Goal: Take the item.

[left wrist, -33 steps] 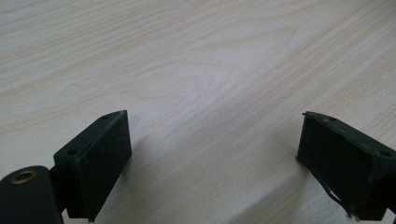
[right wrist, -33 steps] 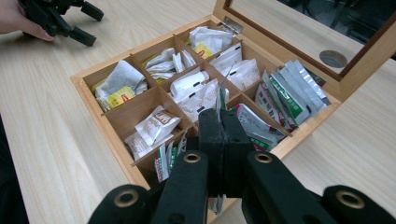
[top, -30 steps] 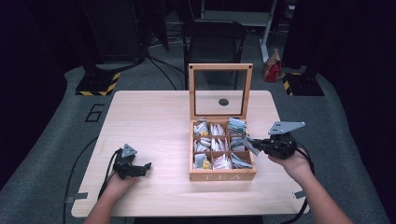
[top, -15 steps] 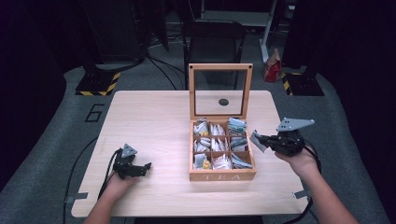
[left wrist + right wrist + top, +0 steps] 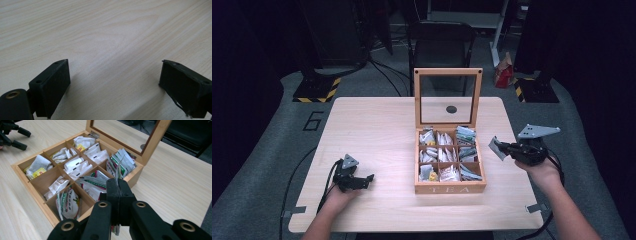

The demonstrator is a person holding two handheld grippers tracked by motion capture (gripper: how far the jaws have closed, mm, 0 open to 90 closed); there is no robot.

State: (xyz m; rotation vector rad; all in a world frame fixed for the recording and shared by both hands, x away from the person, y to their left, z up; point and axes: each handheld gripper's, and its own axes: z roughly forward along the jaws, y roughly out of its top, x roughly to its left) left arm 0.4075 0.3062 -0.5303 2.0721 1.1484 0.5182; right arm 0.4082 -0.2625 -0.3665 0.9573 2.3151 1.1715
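Note:
A wooden tea box [image 5: 449,189] stands at the middle of the table, its glass lid [image 5: 448,97] upright and its compartments full of tea bag packets [image 5: 75,166]. To the right of the box and above the table, my right gripper [image 5: 504,148] is shut on one tea bag packet [image 5: 497,148]. In the right gripper view the packet [image 5: 117,171] shows edge-on, pinched between the closed jaws of that gripper [image 5: 117,186]. My left gripper [image 5: 367,179] rests on the table at the front left, and its jaws [image 5: 115,66] stand wide open over bare wood.
The light wooden table [image 5: 377,125] has bare surface on the left and behind the box. A chair [image 5: 442,40] stands beyond the far edge. The left gripper [image 5: 15,135] also shows beyond the box in the right gripper view.
My right gripper has moved to the right, away from the box, carrying the tea bag packet. The left gripper has stayed in place.

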